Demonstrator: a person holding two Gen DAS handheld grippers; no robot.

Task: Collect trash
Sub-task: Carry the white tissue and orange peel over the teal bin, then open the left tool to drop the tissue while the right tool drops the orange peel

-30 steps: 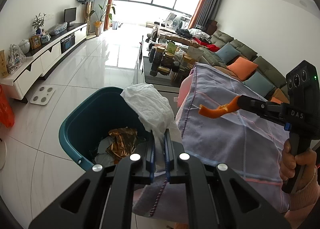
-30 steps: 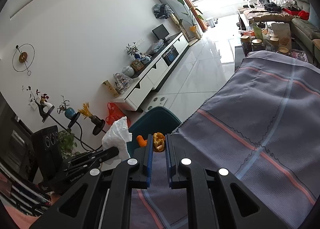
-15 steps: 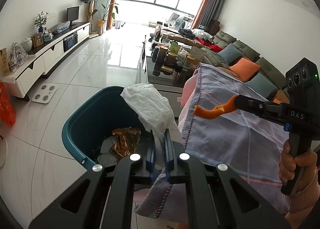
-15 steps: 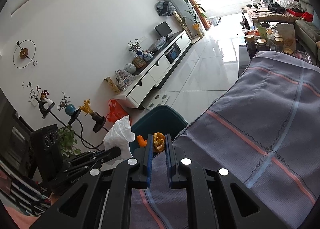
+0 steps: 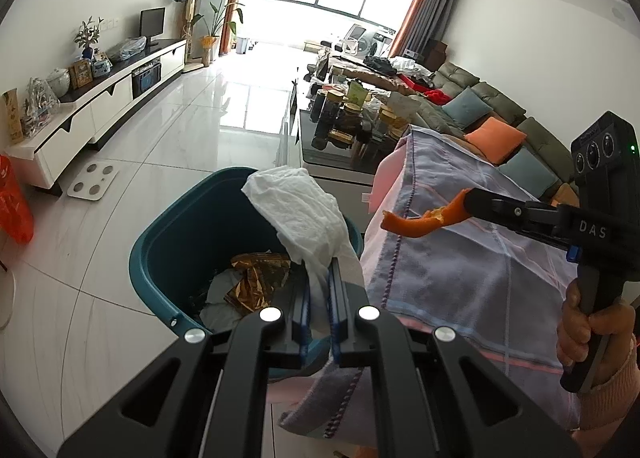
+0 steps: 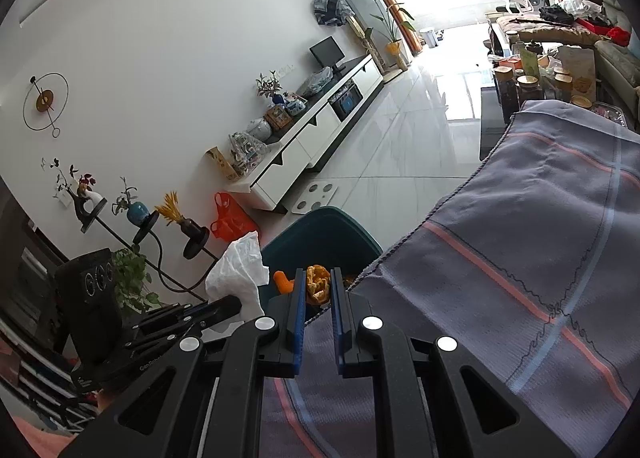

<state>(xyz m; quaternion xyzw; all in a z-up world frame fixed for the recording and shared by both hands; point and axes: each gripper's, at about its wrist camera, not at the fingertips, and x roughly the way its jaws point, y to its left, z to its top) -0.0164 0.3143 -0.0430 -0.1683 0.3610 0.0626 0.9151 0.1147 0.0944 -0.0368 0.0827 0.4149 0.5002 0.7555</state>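
While clamping a crumpled white tissue [image 5: 296, 213] between its blue pads, the left hand-held gripper [image 5: 319, 294] is hanging over the near rim of a teal trash bin [image 5: 176, 234] that is standing on the pale tiled floor [image 5: 192, 129]. Its jaws are standing nearly together, with only the thin tail of the tissue between them, and the bulk of the paper is billowing up above the bin's mouth. Down inside the bin, a crinkled gold foil wrapper [image 5: 256, 278] is lying on some pale paper scraps.

Reaching in from the right of the left wrist view, the right hand-held gripper [image 5: 466, 201] is pinching a curled strip of orange peel [image 5: 416, 219], its jaws narrow around the rind. That peel is hanging in the air over the edge of a grey-lilac striped cloth [image 5: 472, 270] covering the worktop, just beside the bin and not yet above its opening. A person's hand [image 5: 588, 334], in a pink sleeve, is gripping the tool's handle.

From the right wrist view, the peel [image 6: 317, 285] is sitting between the blue pads, with the bin [image 6: 320, 230] just beyond them.
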